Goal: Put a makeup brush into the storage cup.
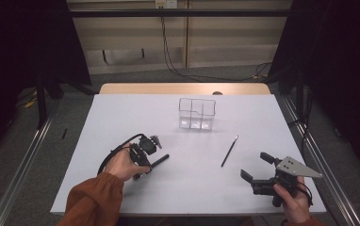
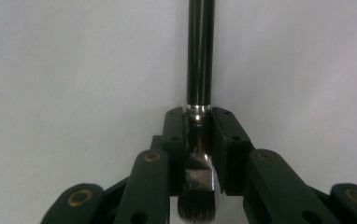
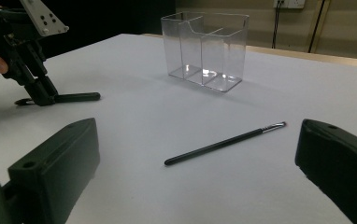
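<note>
White counter [image 1: 121, 188] carries a clear divided organizer [image 1: 196, 113], empty so far. Left hand-held gripper [image 1: 149, 162] is clenched on a thick black makeup brush [image 2: 199, 56] low on the counter, apparently not yet lifted. Right hand-held gripper [image 1: 257, 166] waits released. Thin brush [image 1: 229, 151] lies loose between them.

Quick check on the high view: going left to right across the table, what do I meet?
left gripper shut on the thick brush → clear organizer → thin brush → right gripper, jaws open.
</note>
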